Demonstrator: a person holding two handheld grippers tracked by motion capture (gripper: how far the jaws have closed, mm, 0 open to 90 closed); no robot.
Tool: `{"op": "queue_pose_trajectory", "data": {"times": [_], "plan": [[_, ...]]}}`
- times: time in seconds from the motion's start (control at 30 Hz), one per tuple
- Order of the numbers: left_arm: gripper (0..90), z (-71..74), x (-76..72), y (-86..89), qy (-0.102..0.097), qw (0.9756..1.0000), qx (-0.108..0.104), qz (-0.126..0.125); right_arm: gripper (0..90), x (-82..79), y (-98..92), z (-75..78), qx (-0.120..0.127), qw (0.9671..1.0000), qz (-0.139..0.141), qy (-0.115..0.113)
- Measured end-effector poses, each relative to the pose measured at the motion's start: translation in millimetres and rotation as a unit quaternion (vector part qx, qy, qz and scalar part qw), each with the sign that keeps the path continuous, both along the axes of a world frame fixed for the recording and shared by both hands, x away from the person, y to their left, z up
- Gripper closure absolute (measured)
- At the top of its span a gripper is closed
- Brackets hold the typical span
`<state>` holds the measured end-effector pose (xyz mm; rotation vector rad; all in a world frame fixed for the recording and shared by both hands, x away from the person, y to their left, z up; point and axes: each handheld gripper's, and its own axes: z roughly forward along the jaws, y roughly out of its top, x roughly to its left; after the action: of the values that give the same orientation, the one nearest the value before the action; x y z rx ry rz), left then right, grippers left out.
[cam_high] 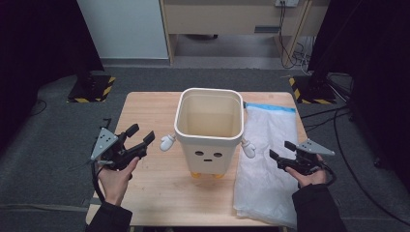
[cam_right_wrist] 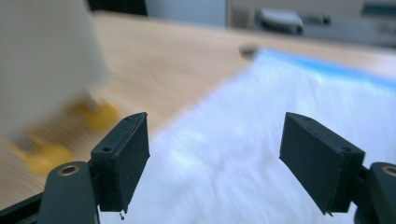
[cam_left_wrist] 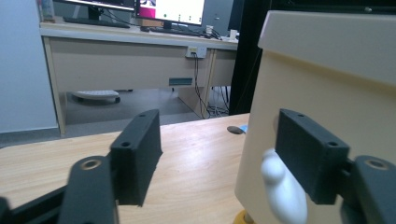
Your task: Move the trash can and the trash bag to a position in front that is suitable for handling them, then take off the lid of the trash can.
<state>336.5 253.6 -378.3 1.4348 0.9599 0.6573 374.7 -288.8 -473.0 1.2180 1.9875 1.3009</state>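
A cream bin [cam_high: 209,130] with a small face, white hands and yellow feet [cam_high: 205,175] stands upright in the middle of the wooden table [cam_high: 154,111]. It is empty inside. My left gripper [cam_high: 141,134] hovers to its left, open, with nothing between its jaws. In the left gripper view the gripper [cam_left_wrist: 219,154] is level with the bin wall [cam_left_wrist: 327,84], and the bin's white hand [cam_left_wrist: 282,186] sits just behind the right jaw. A white plastic bag [cam_high: 268,164] with a blue edge lies flat to the right of the bin. My right gripper [cam_high: 281,150] hangs open over the bag [cam_right_wrist: 243,121].
A wooden desk [cam_high: 232,19] stands behind the table, with cables [cam_high: 290,48] on the floor beside it. Two black stand bases with yellow hazard stripes [cam_high: 92,89] flank the table's far corners. Grey carpet surrounds the table.
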Motion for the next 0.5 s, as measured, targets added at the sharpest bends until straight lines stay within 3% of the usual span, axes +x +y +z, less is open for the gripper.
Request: {"op": "queue_pose_trajectory", "data": {"times": [0.03, 0.13, 0.33, 0.5], "plan": [[29.0, 1.7, 1.9, -0.5, -0.002, 1.0000, -0.001, 0.001, 25.0, 0.0, 0.0, 0.0, 0.000, 1.0000, 0.000, 0.000], [27.3, 12.9, 14.7, -6.3, -0.008, 1.0000, -0.004, 0.004, 25.4, 1.0, -4.6, -26.0, -0.035, 0.9979, -0.007, 0.055], [26.3, 31.4, 31.1, -20.9, -0.021, 0.9998, -0.003, 0.003, 19.9, 5.7, -13.0, -35.0, -0.035, 0.9968, -0.028, 0.066], [25.9, 57.0, 46.0, -38.1, -0.047, 0.9988, -0.006, -0.007, 18.0, 9.0, -19.0, -47.9, -0.051, 0.9940, -0.034, 0.090]]}}
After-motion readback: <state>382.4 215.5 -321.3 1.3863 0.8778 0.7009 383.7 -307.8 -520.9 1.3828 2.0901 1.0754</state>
